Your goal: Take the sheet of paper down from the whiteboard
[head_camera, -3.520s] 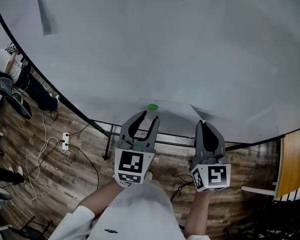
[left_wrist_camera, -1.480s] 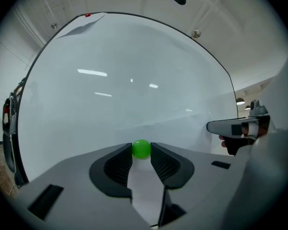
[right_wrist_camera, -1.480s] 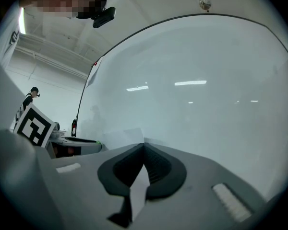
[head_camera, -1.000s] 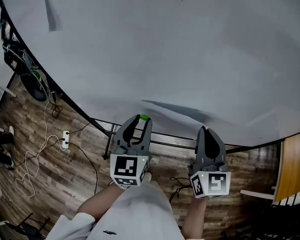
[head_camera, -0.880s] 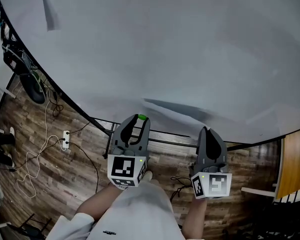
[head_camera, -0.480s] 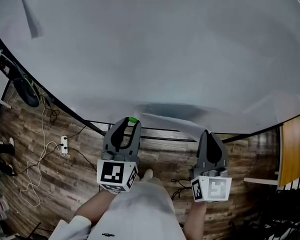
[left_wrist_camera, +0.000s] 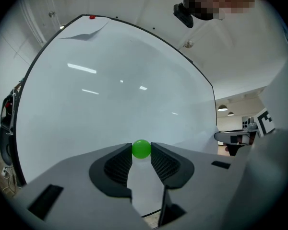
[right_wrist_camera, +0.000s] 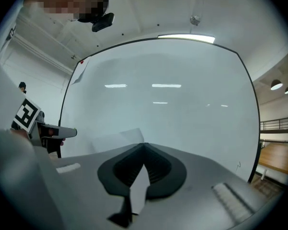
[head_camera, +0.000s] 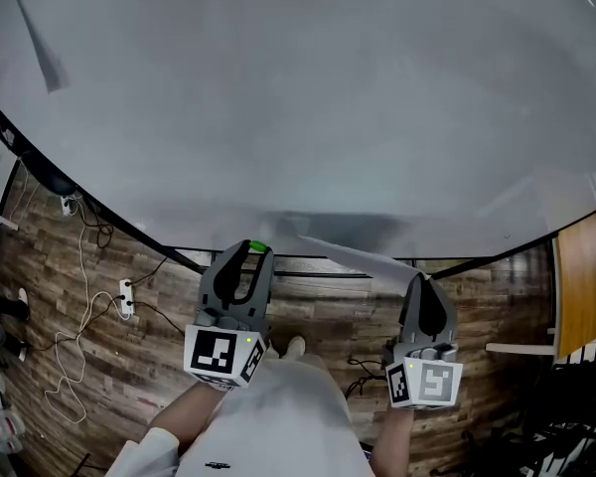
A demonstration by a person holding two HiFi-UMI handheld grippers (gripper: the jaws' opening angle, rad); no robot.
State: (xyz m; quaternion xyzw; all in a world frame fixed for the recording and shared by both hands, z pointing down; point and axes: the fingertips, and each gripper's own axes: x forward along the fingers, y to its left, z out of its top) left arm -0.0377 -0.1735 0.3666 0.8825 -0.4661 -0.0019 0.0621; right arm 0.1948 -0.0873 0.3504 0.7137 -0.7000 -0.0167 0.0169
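Note:
My left gripper (head_camera: pixel 256 250) is shut on a small green magnet (head_camera: pixel 259 247), a round ball pinched at the jaw tips (left_wrist_camera: pixel 141 148). Over to the right, my right gripper (head_camera: pixel 424 280) is shut on one corner of the white sheet of paper (head_camera: pixel 346 252). The sheet hangs loose in front of the whiteboard (head_camera: pixel 308 97) and reaches left towards the magnet. In the right gripper view the paper (right_wrist_camera: pixel 116 139) sticks out past the closed jaws. Whether its far edge touches the board I cannot tell.
Another sheet (head_camera: pixel 37 46) hangs at the board's top left under a red magnet (left_wrist_camera: pixel 91 17). Below the board are its stand bar (head_camera: pixel 318 276), a wooden floor with cables and a power strip (head_camera: pixel 127 292). A wooden tabletop (head_camera: pixel 576 286) stands at the right.
The left gripper closed on the green magnet and took it off the board. Since then the right gripper has drawn the sheet down and right, away from the board.

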